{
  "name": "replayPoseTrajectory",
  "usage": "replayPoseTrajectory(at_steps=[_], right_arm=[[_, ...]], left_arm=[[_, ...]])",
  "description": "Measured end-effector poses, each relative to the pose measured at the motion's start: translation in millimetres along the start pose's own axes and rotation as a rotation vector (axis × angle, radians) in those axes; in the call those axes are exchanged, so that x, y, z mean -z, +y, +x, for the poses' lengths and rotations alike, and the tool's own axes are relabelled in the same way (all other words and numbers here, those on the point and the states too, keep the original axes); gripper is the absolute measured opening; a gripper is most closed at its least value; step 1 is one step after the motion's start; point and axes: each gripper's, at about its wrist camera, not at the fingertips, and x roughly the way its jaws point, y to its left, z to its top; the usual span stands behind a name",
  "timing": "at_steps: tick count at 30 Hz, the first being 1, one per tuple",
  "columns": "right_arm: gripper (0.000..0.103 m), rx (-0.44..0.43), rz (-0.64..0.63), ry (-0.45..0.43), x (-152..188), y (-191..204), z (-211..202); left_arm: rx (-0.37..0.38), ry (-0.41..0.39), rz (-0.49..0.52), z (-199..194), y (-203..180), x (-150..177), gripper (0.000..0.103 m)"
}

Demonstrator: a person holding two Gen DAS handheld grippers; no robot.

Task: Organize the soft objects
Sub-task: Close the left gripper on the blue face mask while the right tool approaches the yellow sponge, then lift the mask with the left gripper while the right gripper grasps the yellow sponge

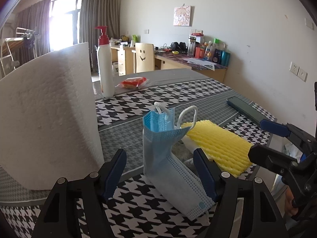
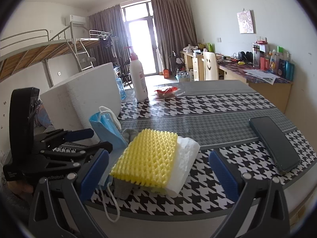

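Lotion pump bottle (image 1: 106, 67), white w/ red pump, upright on table (image 2: 198, 107); label print too small to read. Left gripper (image 1: 158, 176): jaws apart, blue face mask (image 1: 168, 158) standing bent between them, right pad touching it, left pad clear. Right gripper (image 2: 158, 172): jaws wide apart around yellow foam net (image 2: 146, 156) stacked on white foam. Paper towel roll (image 1: 45, 119) beside mask. Phone (image 2: 275, 140) lies right. Partial "Robot" visible on left gripper body.
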Motion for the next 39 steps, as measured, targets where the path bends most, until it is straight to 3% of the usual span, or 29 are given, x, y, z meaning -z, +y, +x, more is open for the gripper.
replayPoseTrajectory(at_steps=[17, 19, 25, 32, 39], right_arm=[[0.101, -0.049, 0.011, 0.053, 5.8, -6.7, 11.3], [0.096, -0.06, 0.013, 0.071, 6.1, -5.1, 15.5], [0.081, -0.081, 0.016, 0.108, 9.6, -3.2, 20.9], [0.057, -0.088, 0.014, 0.139, 11.6, 1.3, 22.4], [0.048, -0.065, -0.002, 0.123, 8.3, 6.8, 12.2]], left_arm=[[0.076, 0.06, 0.005, 25.3, 1.1, -1.9, 0.04], [0.087, 0.063, -0.001, 26.4, 2.0, -1.9, 0.038], [0.111, 0.076, -0.017, 28.9, 5.2, -1.3, 0.018], [0.145, 0.08, -0.015, 26.9, 3.2, 0.1, 0.013], [0.154, 0.059, -0.015, 21.8, 3.8, 1.3, 0.01]])
